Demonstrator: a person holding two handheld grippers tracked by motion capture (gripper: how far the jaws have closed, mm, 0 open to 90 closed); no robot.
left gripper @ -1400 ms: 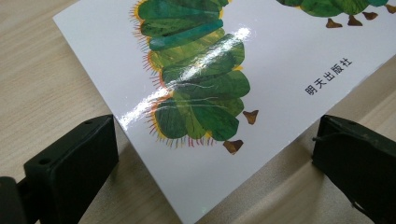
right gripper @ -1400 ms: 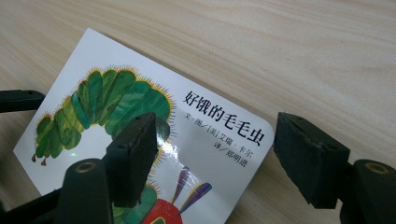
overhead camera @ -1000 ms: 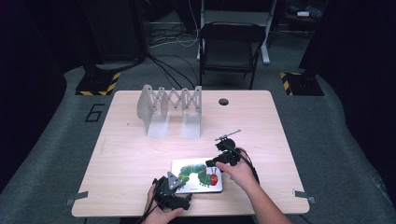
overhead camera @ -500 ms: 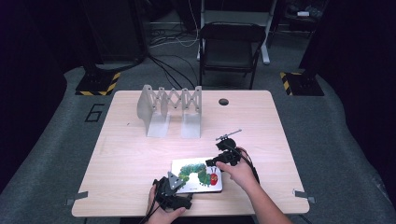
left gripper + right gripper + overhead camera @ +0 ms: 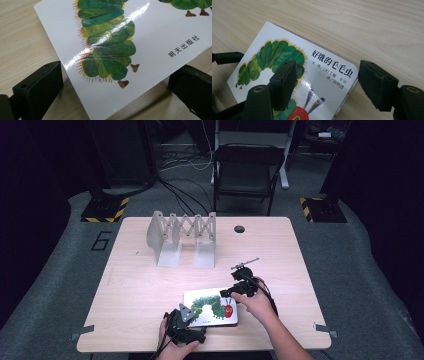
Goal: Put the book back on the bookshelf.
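Bench [image 5: 150, 285] is light wood, seen from the high view; white accordion rack [image 5: 182, 237] stands upright toward the far side, well apart from the work; small dark hole [image 5: 239, 228] near the far edge; picture book [image 5: 210, 306] with green caterpillar cover lies flat near the front edge, between the two hands; left hand-held gripper [image 5: 187, 322] sits at the book's near-left corner; in the left gripper view jaws stand wide, one each side of the book corner [image 5: 120, 50], pads not pressing on it; right hand-held gripper [image 5: 235, 292] sits at the book's far-right corner; in the right gripper view jaws stand wide, one over the cover [image 5: 287, 62], the other just beyond the book edge over bare bench, no grip; small grey tool [image 5: 244, 264] lies on the bench just beyond the right hand-held gripper.
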